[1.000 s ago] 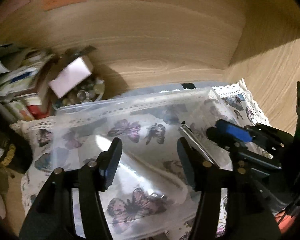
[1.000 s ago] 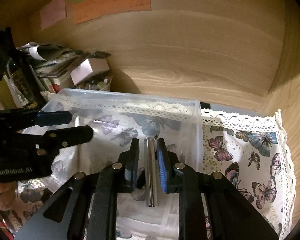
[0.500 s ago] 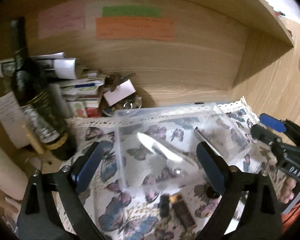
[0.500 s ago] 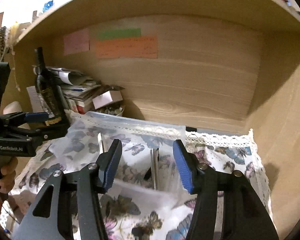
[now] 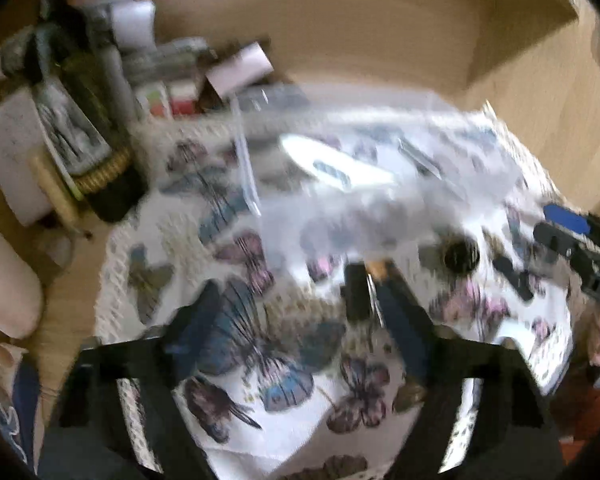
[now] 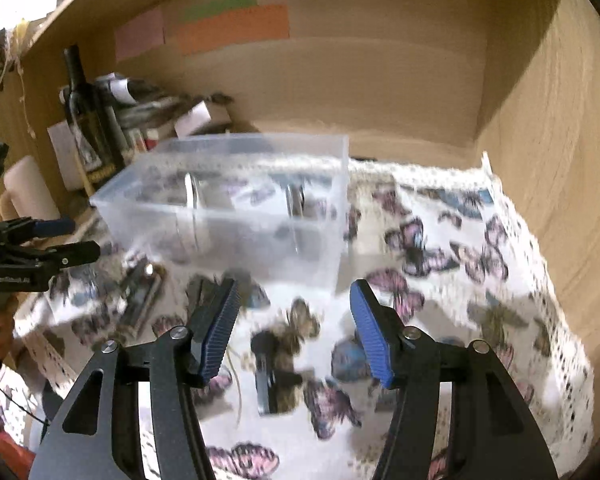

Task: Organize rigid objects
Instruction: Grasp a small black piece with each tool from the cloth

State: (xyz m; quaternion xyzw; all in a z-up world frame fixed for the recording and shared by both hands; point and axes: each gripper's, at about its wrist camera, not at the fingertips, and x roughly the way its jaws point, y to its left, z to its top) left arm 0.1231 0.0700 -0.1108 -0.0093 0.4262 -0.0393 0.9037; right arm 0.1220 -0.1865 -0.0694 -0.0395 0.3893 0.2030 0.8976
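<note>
Our right gripper (image 6: pixel 294 330) hangs released, its blue-padded fingers (image 6: pixel 218 330) spread wide with nothing between them, above the butterfly-print cloth (image 6: pixel 440 248). Just below and between the fingers lies a small dark oblong object (image 6: pixel 266 376) on the cloth; blur keeps us from naming it. Ahead of the fingertips stands the clear plastic box (image 6: pixel 236 208), resting on the cloth. Inside it we see two slim metal pieces (image 6: pixel 294 204), one toward the left, one toward the right, both too smeared to identify further. To the left of the box a dark rectangular item (image 6: pixel 140 296) lies on the cloth.

Our left gripper (image 5: pixel 296 320) is likewise released, its fingers far apart and holding nothing, over the same cloth (image 5: pixel 260 360). This view is heavily blurred. A short dark piece (image 5: pixel 356 292) lies beside the right finger, and a round black object (image 5: pixel 460 256) sits near the front of the box (image 5: pixel 360 184). A pale elongated shape (image 5: pixel 336 168) shows within the box.

Each gripper appears at the edge of the other's view. Beyond the box, at the left of the wooden shelf, stand a dark bottle (image 6: pixel 86 116) and a stack of papers and small cartons (image 6: pixel 156 108). Coloured paper notes (image 6: pixel 232 26) are stuck to the back panel.
</note>
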